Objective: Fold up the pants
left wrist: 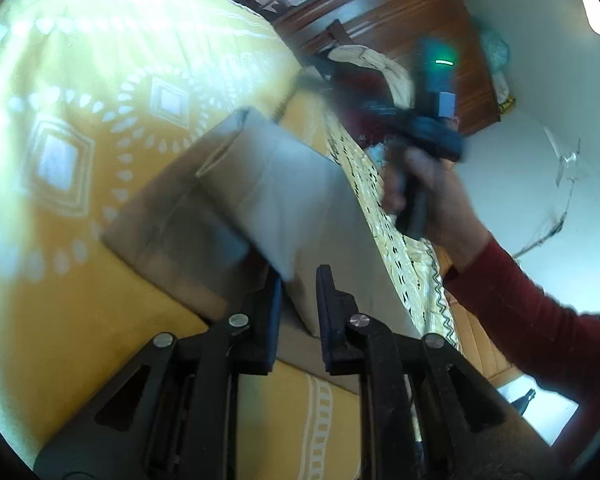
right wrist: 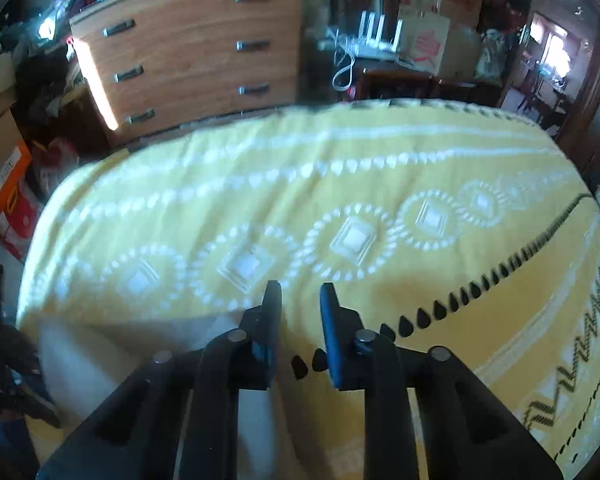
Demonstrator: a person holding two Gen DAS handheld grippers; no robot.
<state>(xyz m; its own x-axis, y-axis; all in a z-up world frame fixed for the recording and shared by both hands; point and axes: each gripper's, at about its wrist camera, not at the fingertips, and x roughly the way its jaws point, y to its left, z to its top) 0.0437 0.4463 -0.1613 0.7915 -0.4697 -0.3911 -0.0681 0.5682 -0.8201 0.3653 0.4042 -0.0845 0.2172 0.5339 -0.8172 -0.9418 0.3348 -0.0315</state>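
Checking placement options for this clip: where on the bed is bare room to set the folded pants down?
The yellow bedspread is bare from the right tongs to the far edge by the dresser. The near left side holds the grey pants, with the left tongs over them.

Matt grey cloth pants (left wrist: 236, 200) lie on a soft woven yellow bedspread (right wrist: 260, 168); the drawer chest (right wrist: 196, 48) is smooth, satiny wood.

Black left gripper (left wrist: 299, 280) with silver screws and dark-blue pads; bare-skinned right hand (left wrist: 428, 196), dark-red sleeve (left wrist: 540, 320).
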